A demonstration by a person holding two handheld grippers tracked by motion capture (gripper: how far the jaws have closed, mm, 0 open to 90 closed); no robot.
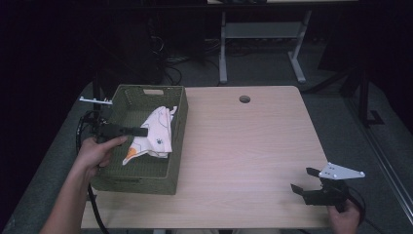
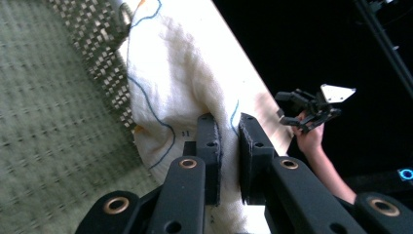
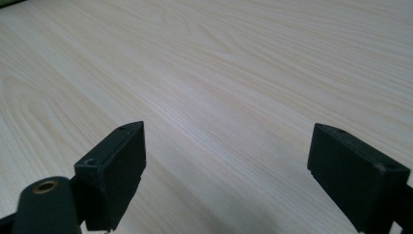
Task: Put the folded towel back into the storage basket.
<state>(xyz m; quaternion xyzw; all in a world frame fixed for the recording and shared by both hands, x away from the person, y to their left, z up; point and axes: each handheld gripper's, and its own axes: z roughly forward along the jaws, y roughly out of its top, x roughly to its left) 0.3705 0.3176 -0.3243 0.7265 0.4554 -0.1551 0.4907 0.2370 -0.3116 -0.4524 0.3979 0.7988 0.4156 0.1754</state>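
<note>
The left tool, at centre-left of the high view, is pinching a fold of the white printed cloth lying inside the green woven basket. Judging by this, the cloth is being lifted out. Next, it needs raising over the basket wall. The right tool, lower right, is gaping empty above the worktop

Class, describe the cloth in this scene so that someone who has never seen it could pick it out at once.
On the left of the wooden table stands a green woven basket. The cloth lies crumpled inside it, against its right wall, pinched by the left tool. It is the one pale thing there: white, with thin blue lines and orange patches.
</note>
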